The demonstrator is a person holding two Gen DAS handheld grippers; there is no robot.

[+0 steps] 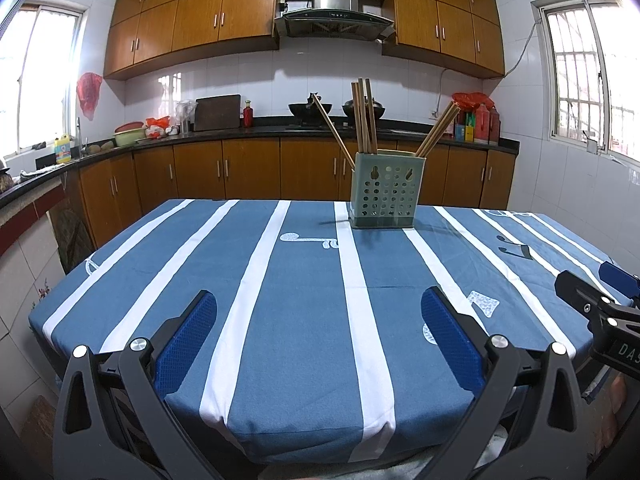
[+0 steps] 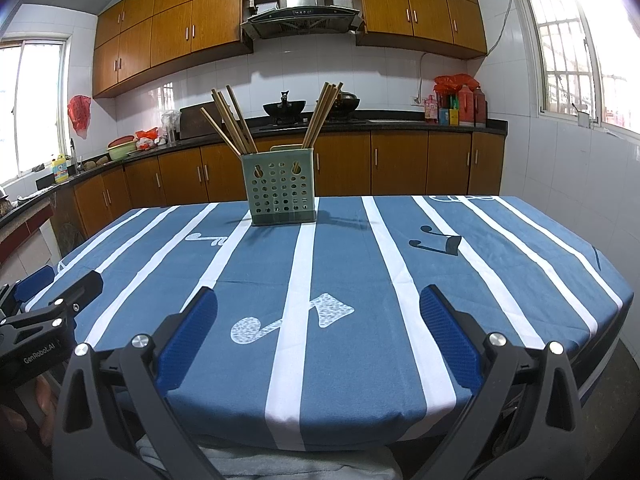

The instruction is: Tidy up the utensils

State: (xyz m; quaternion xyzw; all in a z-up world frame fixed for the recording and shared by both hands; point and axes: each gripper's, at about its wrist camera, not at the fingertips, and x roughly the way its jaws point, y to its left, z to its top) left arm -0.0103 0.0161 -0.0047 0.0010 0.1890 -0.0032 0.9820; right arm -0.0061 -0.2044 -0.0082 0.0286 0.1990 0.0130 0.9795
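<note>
So both tongs are just parked at the near edge of the bench [image 1: 304,280], which is covered in a blue cloth with white stripes and little music notes on it. The left tongs [image 1: 319,304] are spread wide with nothing between the blue pads, and same deal for the right tongs [image 2: 319,300], wide apart and holding nothing. You can see each one poking into the other's camera: the right one shows up at the right edge of the left wrist view, the left one at the left edge of the right wrist view, so they sit side by side but apart. A bit of a hand [image 2: 44,400] shows under the left one in the right wrist view. The thing that matters is the pale green holder [image 1: 383,190] with round holes in its front, standing upright at the far side of the bench, well away from both tongs. It's got wooden chopsticks [image 1: 362,114] stuck in it: some lean left, a few stand nearly straight, and another bunch leans right. Behind it all there's the kitchen counter [image 1: 224,134] with woks on the stove, wooden cabinets, a range hood [image 1: 334,8] up top, and windows on both sides
</note>
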